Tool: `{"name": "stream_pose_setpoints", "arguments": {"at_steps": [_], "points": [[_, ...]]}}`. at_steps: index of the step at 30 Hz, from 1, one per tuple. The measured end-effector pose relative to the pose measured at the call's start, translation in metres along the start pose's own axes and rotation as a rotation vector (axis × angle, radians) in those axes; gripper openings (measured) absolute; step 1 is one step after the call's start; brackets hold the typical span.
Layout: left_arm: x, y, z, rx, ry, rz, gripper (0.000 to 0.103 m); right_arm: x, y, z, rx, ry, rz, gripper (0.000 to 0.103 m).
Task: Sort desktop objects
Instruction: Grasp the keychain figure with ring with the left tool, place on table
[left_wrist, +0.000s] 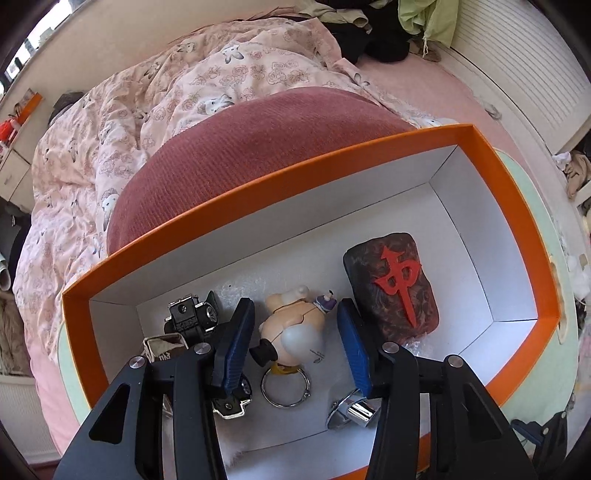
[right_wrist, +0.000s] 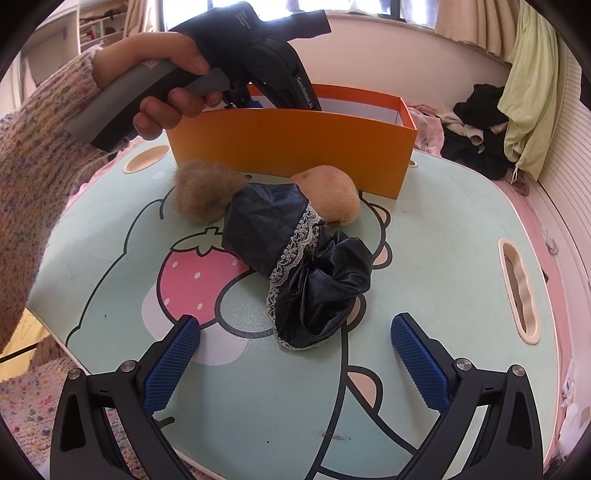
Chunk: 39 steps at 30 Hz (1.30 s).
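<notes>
Seen from the left wrist, the orange box with its white floor is the landmark. Inside it, at its left end, sits a black toy car with a small brown carton just beside it. The left gripper points steeply down into the box, its blue fingers partly spread; a cream figurine keychain lies between them on the box floor, and neither pad presses on it. Its metal ring lies nearer the camera. Under the right-hand finger is a shiny chrome piece. Further right in the box rests a dark tile with a red character.

From the right wrist, the box stands at the far side of the green cartoon table. A hand holds the left gripper's handle above the box's left end. In front of the box lie a tan fur pom, a black lace-trimmed cloth and a brown plush. The right gripper hovers nearer the camera, fingers spread wide and empty.
</notes>
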<state>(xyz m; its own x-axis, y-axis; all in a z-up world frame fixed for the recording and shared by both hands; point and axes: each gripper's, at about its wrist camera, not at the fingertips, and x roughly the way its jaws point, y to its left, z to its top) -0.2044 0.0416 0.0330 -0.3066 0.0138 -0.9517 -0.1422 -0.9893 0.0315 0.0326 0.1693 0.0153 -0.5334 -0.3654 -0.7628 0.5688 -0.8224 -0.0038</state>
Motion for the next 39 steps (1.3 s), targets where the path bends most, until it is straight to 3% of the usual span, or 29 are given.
{"name": "stream_pose_setpoints", "arguments": {"at_steps": [1,2,6,11,16,20,24,28,32,34,38,39], "points": [[0.0,0.001,0.0,-0.004,-0.001,-0.006,0.046,0.0,0.0,0.0,0.0,0.0,0.0,0.103],[0.0,0.002,-0.001,-0.008,-0.002,-0.015,0.037,0.0,0.0,0.0,-0.001,0.0,-0.001,0.103],[-0.014,0.006,-0.005,-0.024,-0.034,-0.063,0.037,0.0,0.001,0.0,0.001,0.0,-0.001,0.103],[-0.074,0.019,-0.025,-0.071,-0.186,-0.15,0.037,0.0,0.002,-0.001,0.001,-0.001,-0.001,0.103],[-0.125,0.017,-0.084,-0.054,-0.337,-0.149,0.037,0.001,0.001,-0.001,0.001,-0.001,-0.002,0.103],[-0.105,0.017,-0.131,-0.06,-0.303,-0.131,0.037,0.0,0.002,-0.001,0.001,-0.001,-0.003,0.103],[-0.071,0.021,-0.165,-0.17,-0.298,-0.042,0.037,0.0,0.002,-0.001,0.002,0.0,-0.003,0.103],[-0.048,0.023,-0.176,-0.248,-0.301,-0.101,0.037,0.001,0.002,-0.001,0.002,0.0,-0.004,0.103],[-0.046,0.011,-0.176,-0.23,-0.347,-0.089,0.038,0.001,0.002,-0.001,0.002,0.0,-0.004,0.103],[-0.053,0.009,-0.179,-0.222,-0.376,-0.1,0.043,0.001,0.003,-0.001,0.003,0.0,-0.004,0.103],[-0.073,0.009,-0.193,-0.229,-0.435,-0.077,0.078,0.001,0.002,-0.001,0.002,0.0,-0.004,0.103],[-0.077,0.008,-0.199,-0.229,-0.446,-0.064,0.08,0.0,0.002,-0.001,0.002,-0.001,-0.004,0.103]]}}
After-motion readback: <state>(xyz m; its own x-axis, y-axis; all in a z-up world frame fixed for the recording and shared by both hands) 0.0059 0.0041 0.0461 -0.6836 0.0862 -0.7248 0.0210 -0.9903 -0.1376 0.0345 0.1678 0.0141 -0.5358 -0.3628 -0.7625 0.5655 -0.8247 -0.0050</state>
